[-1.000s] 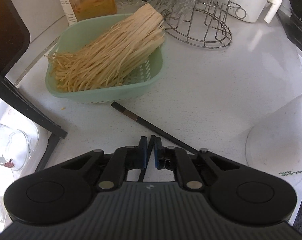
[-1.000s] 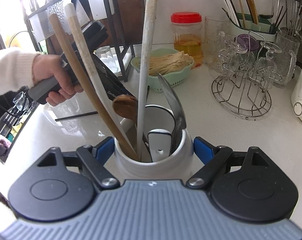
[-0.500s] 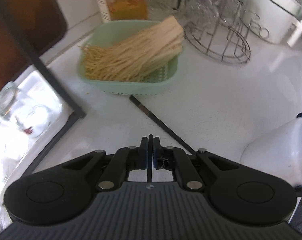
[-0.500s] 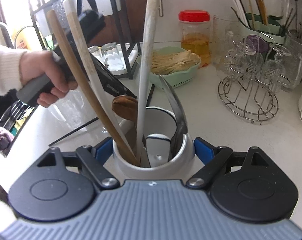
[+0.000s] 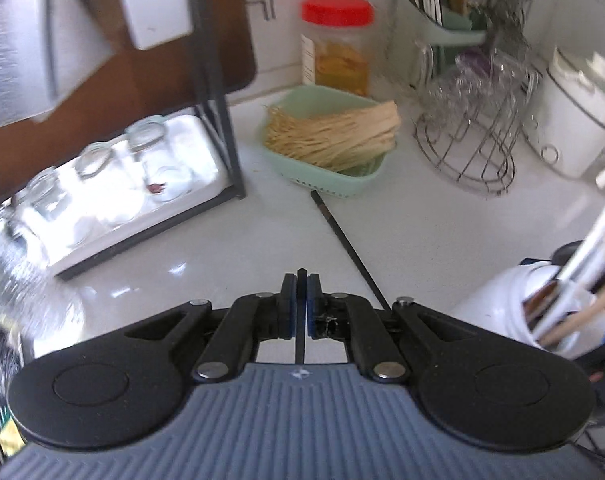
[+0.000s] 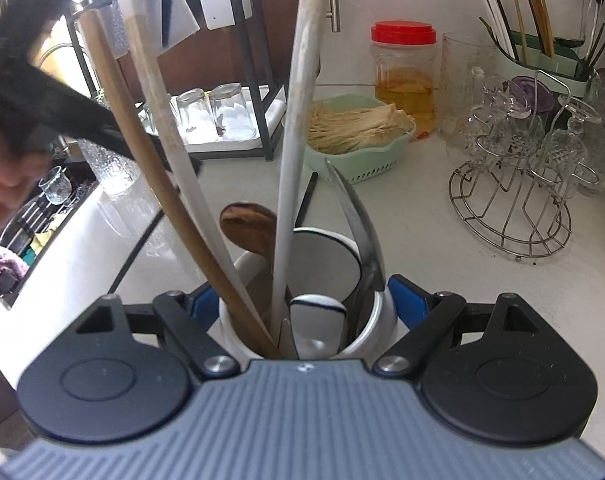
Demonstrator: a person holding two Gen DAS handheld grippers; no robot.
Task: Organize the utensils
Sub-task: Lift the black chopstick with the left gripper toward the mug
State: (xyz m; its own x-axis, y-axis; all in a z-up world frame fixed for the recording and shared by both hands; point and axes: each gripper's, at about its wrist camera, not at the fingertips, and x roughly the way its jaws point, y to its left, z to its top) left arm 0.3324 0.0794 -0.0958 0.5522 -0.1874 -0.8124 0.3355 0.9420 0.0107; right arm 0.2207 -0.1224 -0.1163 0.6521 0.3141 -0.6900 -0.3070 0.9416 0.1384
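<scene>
My left gripper (image 5: 301,280) is shut on a thin black chopstick (image 5: 301,340), held above the white counter. A second black chopstick (image 5: 344,240) lies on the counter just ahead, one end at the green basket. My right gripper (image 6: 308,300) is shut on a white ceramic utensil holder (image 6: 318,264) with wooden spoons, a white handle and a metal utensil standing in it. The holder also shows at the right of the left wrist view (image 5: 514,304). The left gripper shows blurred at the upper left of the right wrist view (image 6: 30,92).
A green basket of pale sticks (image 5: 330,144) stands ahead, with a red-lidded jar (image 5: 338,48) behind it. A wire glass rack (image 5: 474,136) and a white appliance (image 5: 578,112) are to the right. A black shelf frame with a tray of glasses (image 5: 114,184) is to the left.
My left gripper has lifted and pulled back with the chopstick in it, so the basket and shelf look farther off. The right gripper has kept hold of the holder.
</scene>
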